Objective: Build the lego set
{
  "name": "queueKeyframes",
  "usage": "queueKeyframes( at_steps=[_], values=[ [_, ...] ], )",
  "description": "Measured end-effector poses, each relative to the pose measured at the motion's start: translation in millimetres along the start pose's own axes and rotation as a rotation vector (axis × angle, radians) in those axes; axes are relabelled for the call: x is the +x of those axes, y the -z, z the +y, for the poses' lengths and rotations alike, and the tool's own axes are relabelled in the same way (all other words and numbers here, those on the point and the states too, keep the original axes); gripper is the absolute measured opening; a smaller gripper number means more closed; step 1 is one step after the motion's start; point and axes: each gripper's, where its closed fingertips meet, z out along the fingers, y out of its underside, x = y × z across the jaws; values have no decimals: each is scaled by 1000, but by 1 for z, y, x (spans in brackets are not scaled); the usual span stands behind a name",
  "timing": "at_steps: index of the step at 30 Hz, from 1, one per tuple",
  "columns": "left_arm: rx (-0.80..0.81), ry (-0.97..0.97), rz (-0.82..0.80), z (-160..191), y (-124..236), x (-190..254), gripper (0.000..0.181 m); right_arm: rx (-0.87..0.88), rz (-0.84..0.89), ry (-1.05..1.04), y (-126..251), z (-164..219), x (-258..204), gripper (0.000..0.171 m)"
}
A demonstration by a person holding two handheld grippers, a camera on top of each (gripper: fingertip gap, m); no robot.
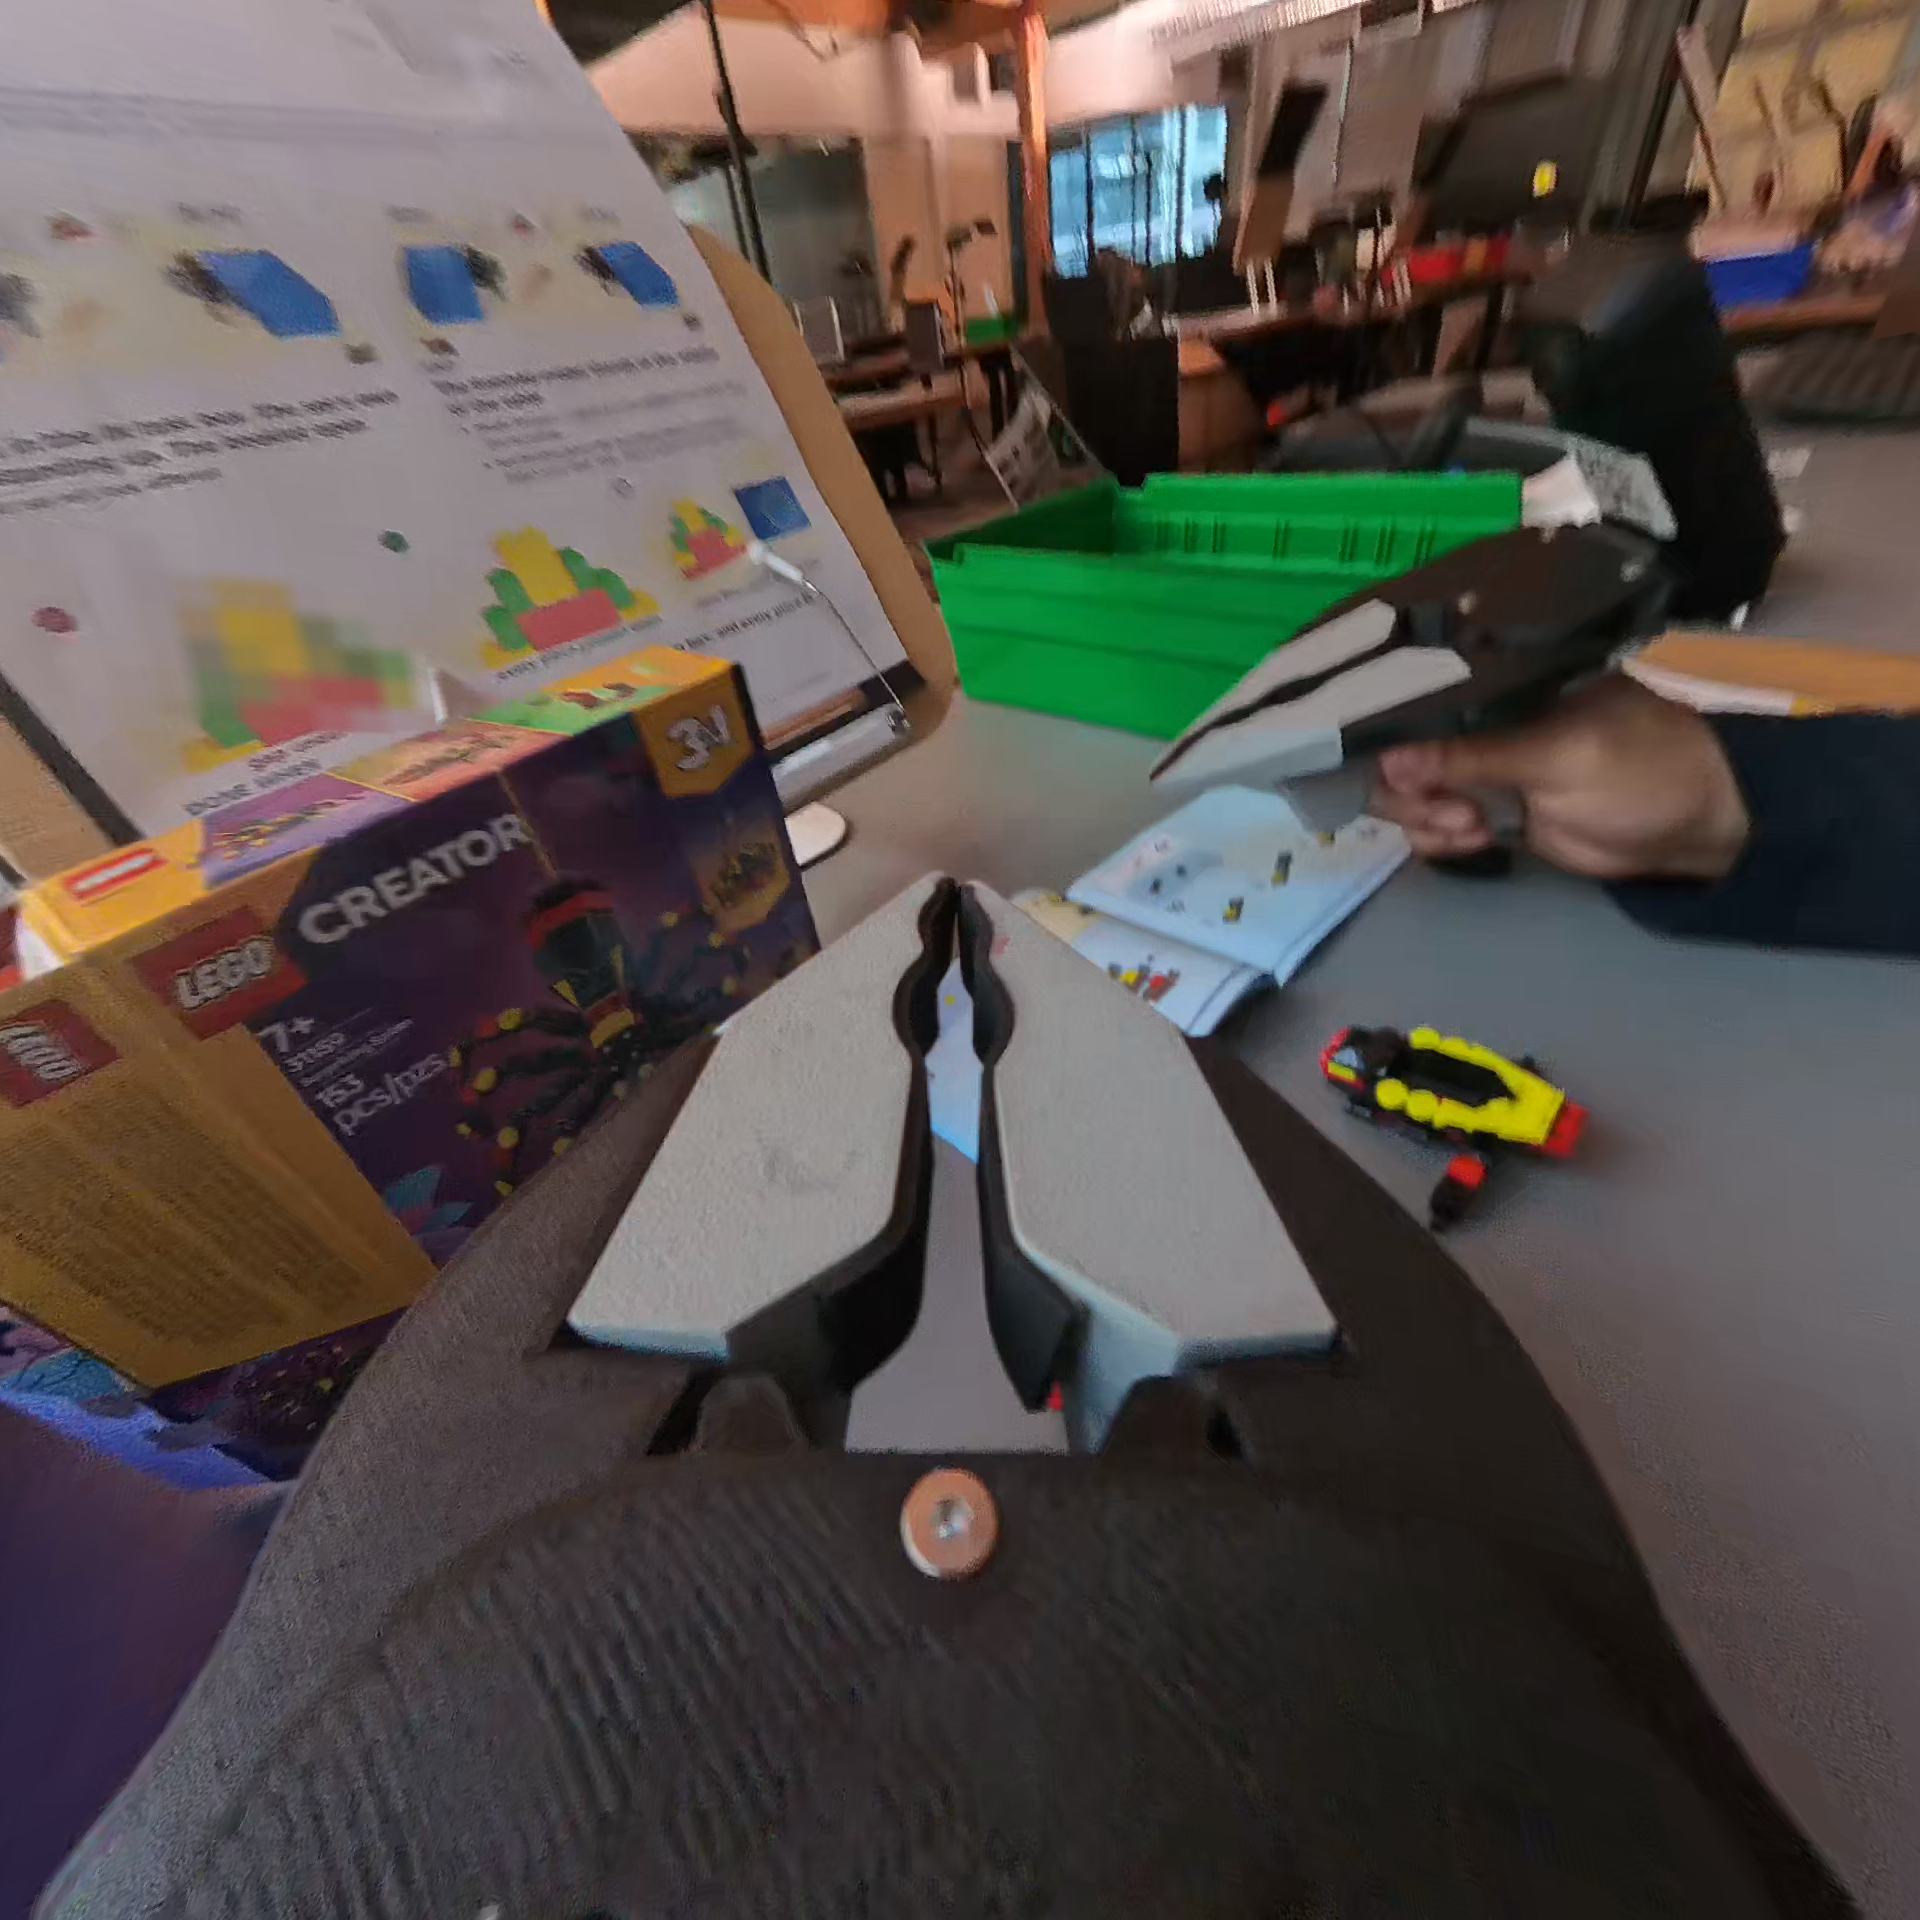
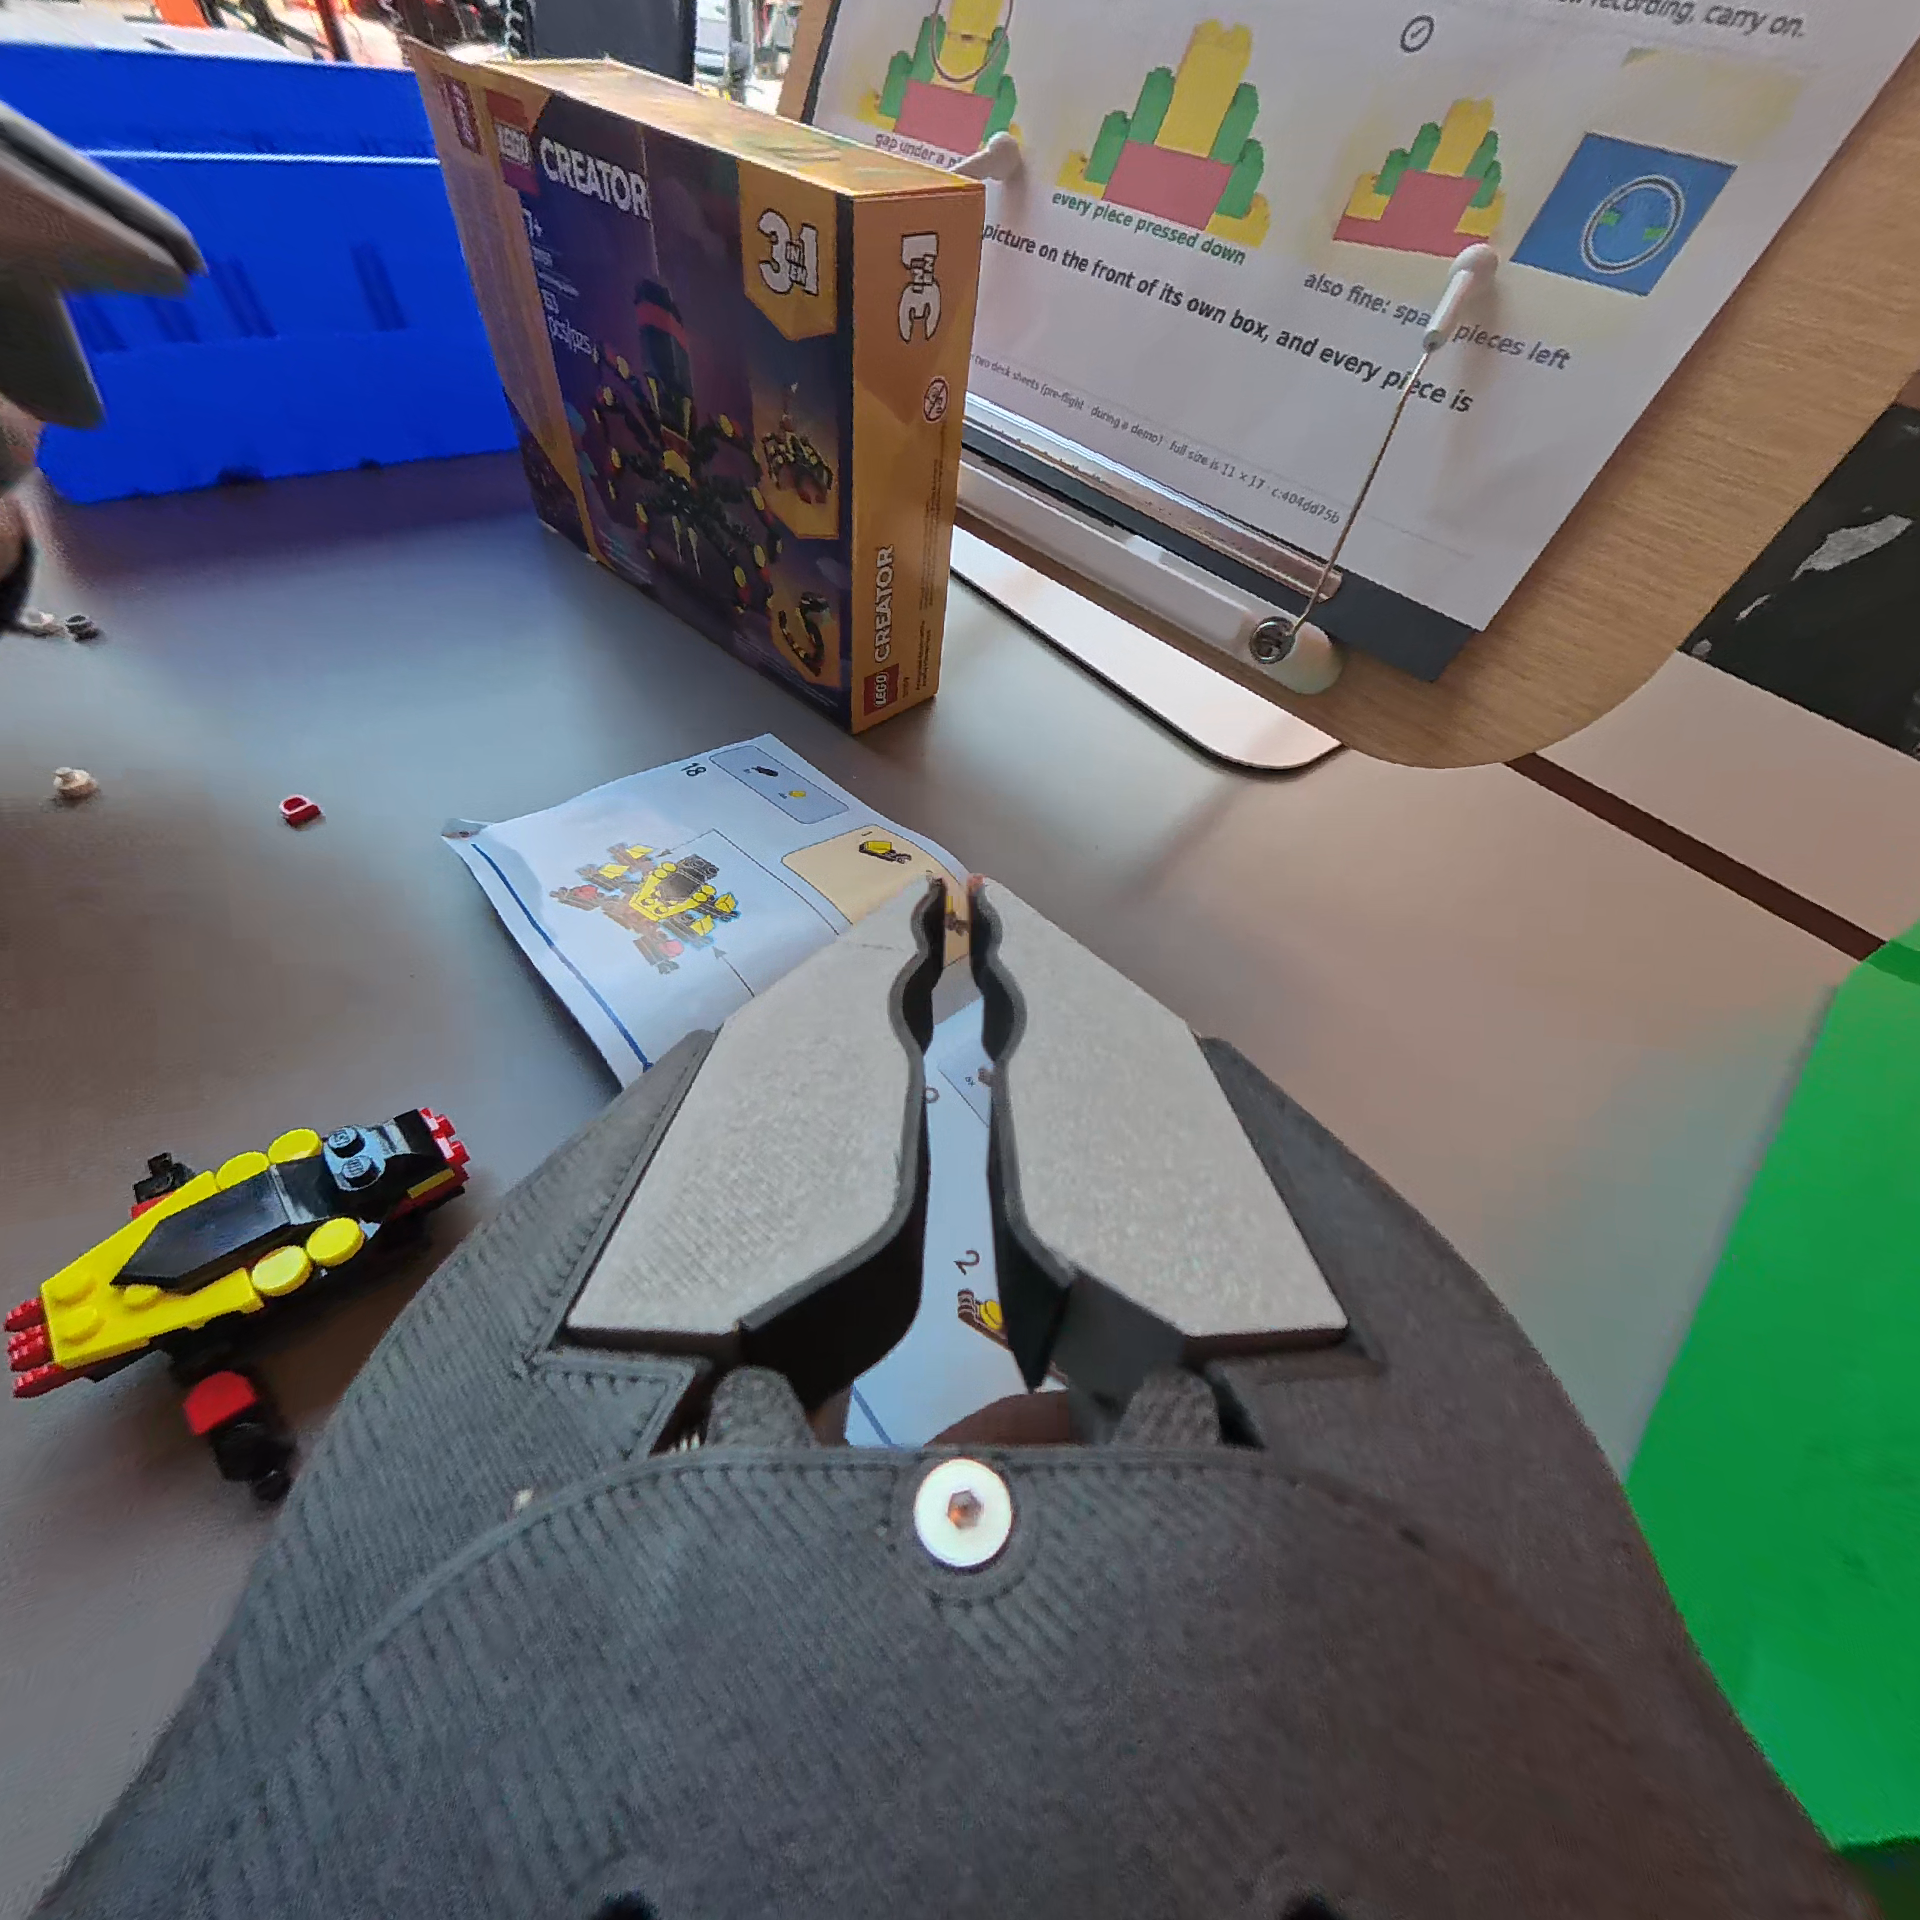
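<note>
A partly built yellow, black and red lego model (image 2: 239, 1247) lies on the grey table, left of my right gripper (image 2: 956, 891); it also shows in the left wrist view (image 1: 1455, 1101). The right gripper is shut and hovers over the open instruction booklet (image 2: 665, 914); I cannot tell if a tiny piece is pinched at its tips. My left gripper (image 1: 958, 894) is shut and empty, held above the table next to the lego box (image 1: 416, 987). The right gripper (image 1: 1169, 767), held by a hand, also shows there above the booklet (image 1: 1226, 894).
The lego box (image 2: 727, 395) stands upright behind the booklet. A wooden stand with a printed sheet (image 2: 1351, 312) is at the back right. A blue bin (image 2: 260, 291) is at the back left, a green bin (image 2: 1818, 1351) on the right. A loose red piece (image 2: 299, 808) lies on the table. Tip to tip, the grippers are about 15 cm apart.
</note>
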Motion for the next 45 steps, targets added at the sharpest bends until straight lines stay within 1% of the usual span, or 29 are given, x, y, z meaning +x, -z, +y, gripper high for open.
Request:
queueKeyframes(
  at_steps=[3,5,8,9,10,13,15,17,19,21,22,23,24,25,26,27,28,31,33,37,40,41,45],
  values=[
    [-95,-87,-1,19,-7,9,0,10,13,7,1,-1,1,2],
    [-93,-71,-10,19,-6,7,1,26,23,3,3,-3,3,5],
    [-149,20,-65,22,2,-6,32,34,74,1,8,-3,13,8],
    [-156,48,-72,20,7,-7,40,35,84,-4,9,-3,15,8],
    [-152,62,-80,15,14,-8,45,40,89,-11,10,-3,17,8],
    [-137,56,-169,-4,49,-26,49,52,96,-13,12,-4,18,9],
    [-148,47,-258,-19,82,-53,51,49,98,3,12,-4,16,10],
    [-192,45,-350,-30,119,-91,53,41,95,20,11,-3,14,10],
    [-284,38,-437,-30,153,-136,54,33,91,30,10,-2,13,11],
    [-331,42,-547,-29,183,-188,52,30,85,33,9,-2,12,11],
    [-337,68,-591,-28,192,-212,51,29,82,31,9,-2,12,12],
    [-346,106,-602,-24,197,-230,50,31,79,27,9,-2,12,12],
    [-364,143,-564,-16,194,-240,49,33,75,22,9,-2,12,12],
    [-399,169,-494,-6,188,-244,49,33,71,15,9,-2,12,12],
    [-453,180,-421,8,182,-245,41,33,68,8,9,-2,13,13],
    [-527,171,-346,25,179,-244,37,36,66,3,9,-2,13,13],
    [-616,148,-296,44,179,-245,38,39,64,1,10,-2,13,13],
    [-884,61,-183,95,194,-251,36,45,61,5,10,-3,12,13],
    [-1014,6,-131,117,204,-252,35,32,55,13,8,-2,11,13],
    [-1199,-142,-65,146,213,-258,37,-6,45,40,3,3,7,13],
    [-1308,-189,-22,162,219,-264,33,-17,51,64,2,4,5,13],
    [-1311,-192,-8,163,217,-265,30,-19,52,70,2,4,5,13],
    [-1353,-201,49,172,216,-262,29,-25,43,71,1,5,4,13]
  ],
)
